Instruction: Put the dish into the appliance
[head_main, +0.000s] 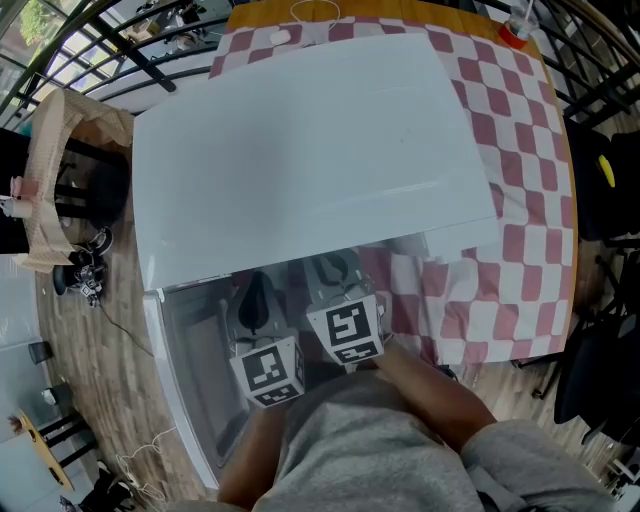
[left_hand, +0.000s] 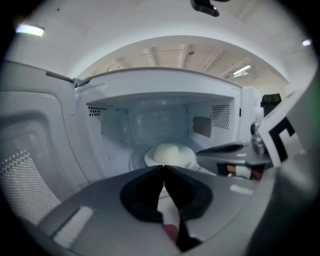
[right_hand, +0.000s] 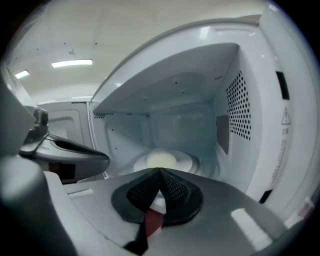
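Note:
The white microwave (head_main: 300, 150) stands on the table with its door (left_hand: 35, 165) swung open to the left. Inside, a white dish (left_hand: 169, 154) with a pale rounded mound rests on the turntable; the same dish (right_hand: 161, 160) also shows in the right gripper view. My left gripper (left_hand: 163, 169) is shut with nothing between its jaws, just in front of the cavity. Beside it, my right gripper (right_hand: 160, 171) is shut and empty too, pointing at the dish from short of it. In the head view both marker cubes, left (head_main: 268, 370) and right (head_main: 347, 332), sit at the microwave's open front.
A pink and white checkered cloth (head_main: 500, 110) covers the table. A red-capped bottle (head_main: 515, 30) stands at its far right corner. A chair draped with cloth (head_main: 50, 180) is at the left and dark chairs (head_main: 605, 180) at the right. Perforated cavity walls (right_hand: 240, 105) close in on the sides.

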